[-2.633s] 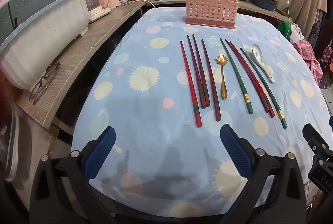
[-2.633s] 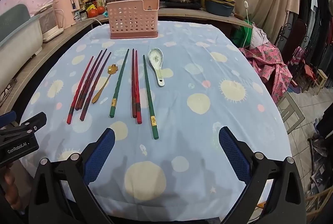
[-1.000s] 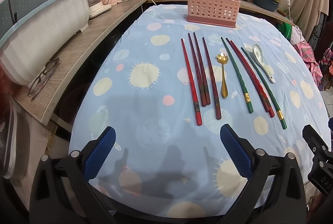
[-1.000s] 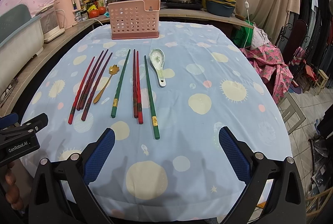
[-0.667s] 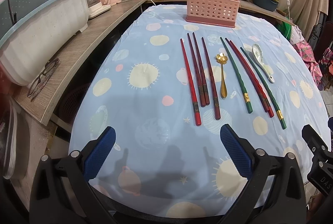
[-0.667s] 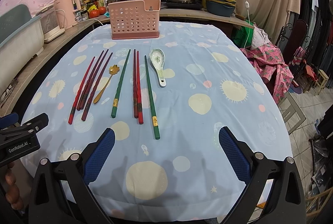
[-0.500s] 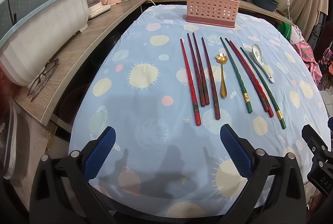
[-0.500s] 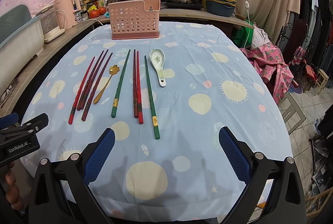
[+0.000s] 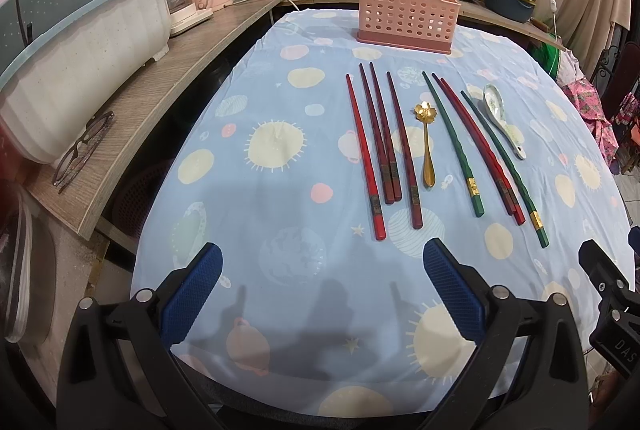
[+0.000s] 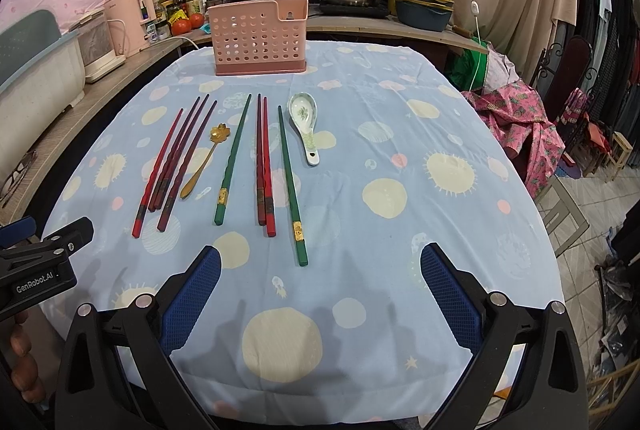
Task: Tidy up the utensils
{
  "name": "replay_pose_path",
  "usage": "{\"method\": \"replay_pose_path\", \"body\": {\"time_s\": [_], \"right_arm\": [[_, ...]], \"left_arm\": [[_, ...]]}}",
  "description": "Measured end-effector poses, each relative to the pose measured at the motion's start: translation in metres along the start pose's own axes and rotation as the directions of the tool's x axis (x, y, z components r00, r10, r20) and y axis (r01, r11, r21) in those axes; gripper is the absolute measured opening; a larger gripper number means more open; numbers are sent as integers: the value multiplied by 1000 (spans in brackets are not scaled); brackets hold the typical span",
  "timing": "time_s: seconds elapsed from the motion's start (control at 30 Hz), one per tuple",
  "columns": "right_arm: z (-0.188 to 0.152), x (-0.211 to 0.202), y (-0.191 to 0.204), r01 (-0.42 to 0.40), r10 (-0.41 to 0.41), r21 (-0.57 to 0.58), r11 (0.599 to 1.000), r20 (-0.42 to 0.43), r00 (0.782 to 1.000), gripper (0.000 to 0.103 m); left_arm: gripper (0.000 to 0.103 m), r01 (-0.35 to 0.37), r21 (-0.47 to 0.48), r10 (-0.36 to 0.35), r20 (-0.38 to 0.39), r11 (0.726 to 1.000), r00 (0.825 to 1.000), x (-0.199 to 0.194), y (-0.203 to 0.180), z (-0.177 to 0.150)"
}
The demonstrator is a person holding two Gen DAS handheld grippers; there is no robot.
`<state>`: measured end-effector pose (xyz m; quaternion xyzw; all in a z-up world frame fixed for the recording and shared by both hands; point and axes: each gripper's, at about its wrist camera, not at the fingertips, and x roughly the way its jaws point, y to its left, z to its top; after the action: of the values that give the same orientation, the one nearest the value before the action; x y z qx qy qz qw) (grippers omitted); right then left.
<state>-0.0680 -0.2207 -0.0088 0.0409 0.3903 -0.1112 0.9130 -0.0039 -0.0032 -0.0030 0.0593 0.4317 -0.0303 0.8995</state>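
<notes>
Both pairs of tongs hang above the near edge of the tabletop [image 10: 460,134], which is covered by a pale blue cloth printed with suns and planets. The left tongs [image 9: 320,292] are spread wide and hold nothing; the right tongs [image 10: 318,292] are likewise released and empty, with the left tool's black body showing at the far left of the right wrist view.

The utensils lie in a row on the cloth, all pointing toward the far side. From left to right: four red chopsticks [image 9: 380,142] lying close together, a gold spoon [image 9: 427,146] with a flower-shaped bowl, a green chopstick [image 9: 454,146], two more red chopsticks touching each other [image 10: 263,158], a second green chopstick [image 10: 290,178], and a white ceramic spoon [image 10: 306,124] with a green pattern. The ceramic spoon lies just beside the tip end of the second green chopstick.

A pink perforated utensil holder [image 10: 260,36] stands upright at the far end of the tabletop, well apart from the utensils, and nothing can be seen sticking out of it.

A pair of glasses [image 9: 82,146] rests on the wooden side counter [image 9: 168,78] to the left.
</notes>
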Motion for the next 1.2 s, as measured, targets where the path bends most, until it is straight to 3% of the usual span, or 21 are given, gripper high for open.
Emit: {"method": "replay_pose_path", "body": {"time_s": [0.37, 1.2], "right_arm": [[-1, 1, 0, -4, 4, 2, 1000, -4, 1000, 96], [14, 48, -12, -6, 9, 49, 999, -60, 998, 96]], "left_arm": [[96, 14, -13, -14, -17, 1000, 1000, 3, -1, -1], [94, 82, -40, -86, -121, 996, 989, 67, 0, 17]]}}
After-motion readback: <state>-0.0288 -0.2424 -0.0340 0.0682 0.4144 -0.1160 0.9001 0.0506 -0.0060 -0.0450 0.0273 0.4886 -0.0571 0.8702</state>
